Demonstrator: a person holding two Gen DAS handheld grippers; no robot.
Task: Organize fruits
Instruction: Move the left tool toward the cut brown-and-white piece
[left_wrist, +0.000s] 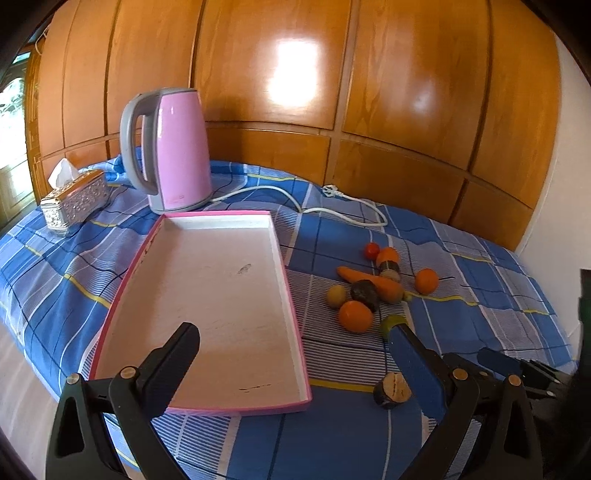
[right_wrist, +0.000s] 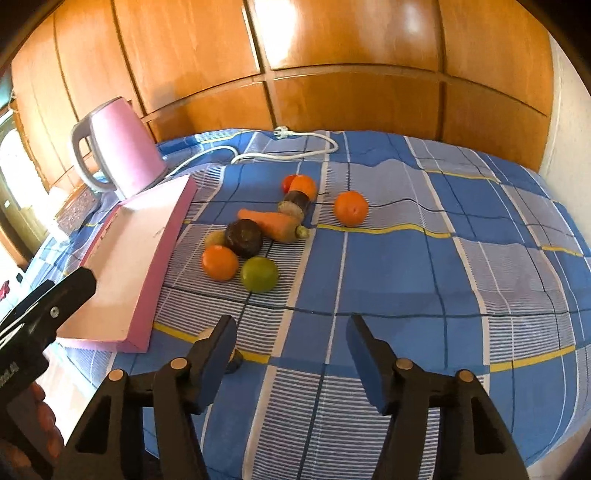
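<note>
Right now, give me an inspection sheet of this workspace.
Surface: blue checked cloth, wrinkled.
Job's things: pink tray, nothing in it; beside it a loose cluster of fruits, including a carrot, a green fruit and a lone orange; a cut piece lies nearer.
Clutter: pink kettle, tissue box.
Grippers: left gripper open over the tray's near end; right gripper open, holding nothing.
Cables: white cord, unplugged, on the cloth.
Surroundings: wooden panels behind.
</note>
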